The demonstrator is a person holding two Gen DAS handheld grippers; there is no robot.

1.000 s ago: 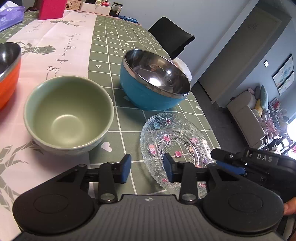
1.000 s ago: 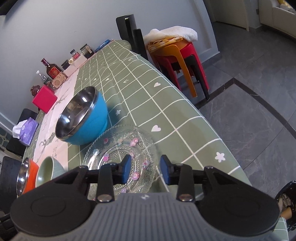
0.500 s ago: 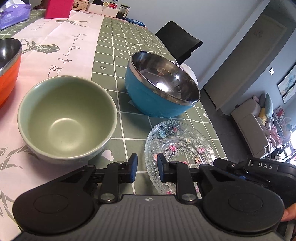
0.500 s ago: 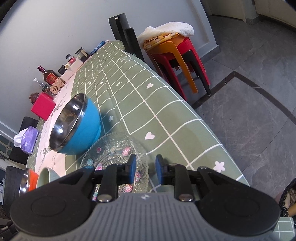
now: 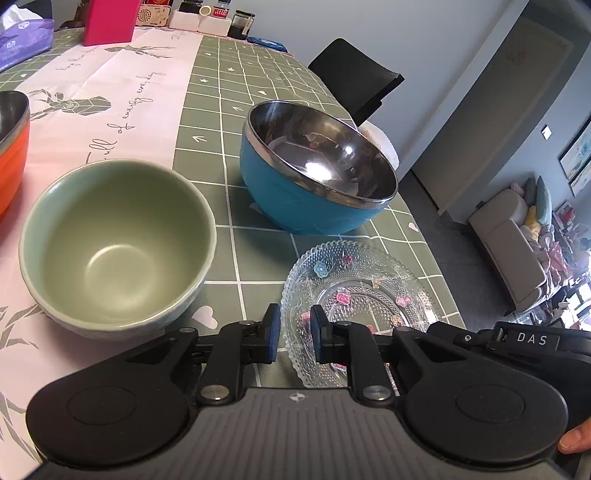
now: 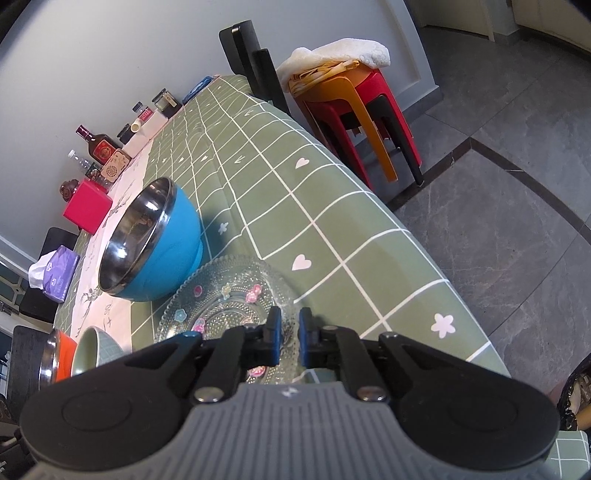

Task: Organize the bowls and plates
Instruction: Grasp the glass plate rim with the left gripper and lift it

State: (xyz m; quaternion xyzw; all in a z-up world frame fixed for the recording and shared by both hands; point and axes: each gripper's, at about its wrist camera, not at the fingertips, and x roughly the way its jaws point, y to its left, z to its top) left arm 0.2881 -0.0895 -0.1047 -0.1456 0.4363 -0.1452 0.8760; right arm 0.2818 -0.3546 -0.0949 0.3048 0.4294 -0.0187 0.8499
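A clear glass plate [image 5: 364, 291] with small coloured flowers lies near the table's right edge; it also shows in the right wrist view [image 6: 225, 299]. My left gripper [image 5: 293, 334] is nearly shut, its pads either side of the plate's left rim. My right gripper [image 6: 289, 334] is nearly shut over the plate's near rim. A blue steel-lined bowl [image 5: 314, 177] stands behind the plate. A pale green bowl [image 5: 114, 243] stands left of it. An orange bowl [image 5: 11, 147] is at the far left.
The table edge [image 6: 424, 258] runs close to the plate's right side, with floor below. A pink box [image 5: 109, 20], a tissue pack [image 5: 22, 40] and jars [image 5: 240, 24] stand at the far end. A black chair [image 5: 354, 83] and stacked stools [image 6: 354, 107] stand beside the table.
Both grippers have narrowed from open to nearly shut. The left one moved in over the plate's left rim; the right one closed in over its near rim.
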